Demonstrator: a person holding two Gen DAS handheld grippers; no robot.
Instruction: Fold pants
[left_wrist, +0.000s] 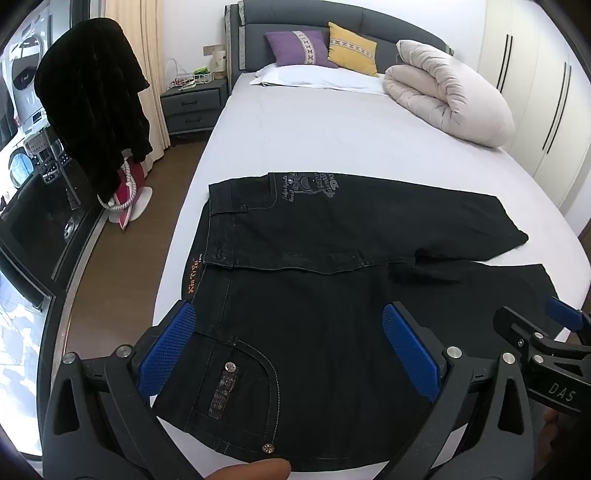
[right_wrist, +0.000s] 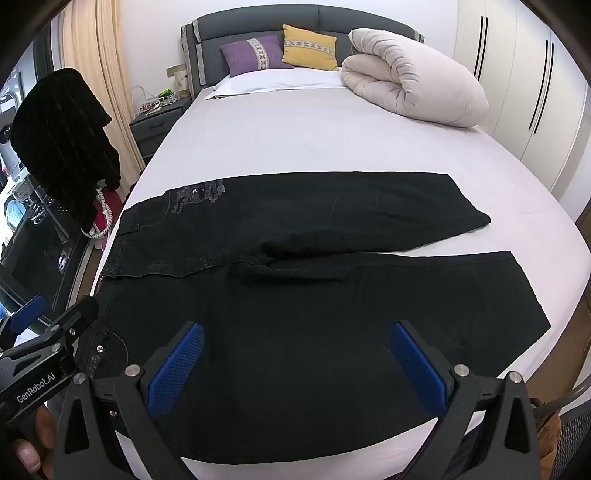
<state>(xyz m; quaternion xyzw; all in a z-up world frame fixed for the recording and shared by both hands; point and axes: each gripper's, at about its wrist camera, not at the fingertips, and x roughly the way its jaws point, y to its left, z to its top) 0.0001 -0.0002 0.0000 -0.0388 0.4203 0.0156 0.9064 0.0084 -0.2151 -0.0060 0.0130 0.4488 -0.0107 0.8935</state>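
The black pants (right_wrist: 295, 295) lie flat across the bed (right_wrist: 295, 129), long axis left to right: waistband at the left edge, both legs pointing right. The left gripper (left_wrist: 291, 350) and right gripper (right_wrist: 295, 365) hover above, jaws apart.

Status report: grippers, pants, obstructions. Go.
Left gripper open over the waist, empty. Right gripper open over the near leg, empty. Pants flat on the bed, legs apart, unfolded. Rolled duvet far off by the headboard, not in the way.
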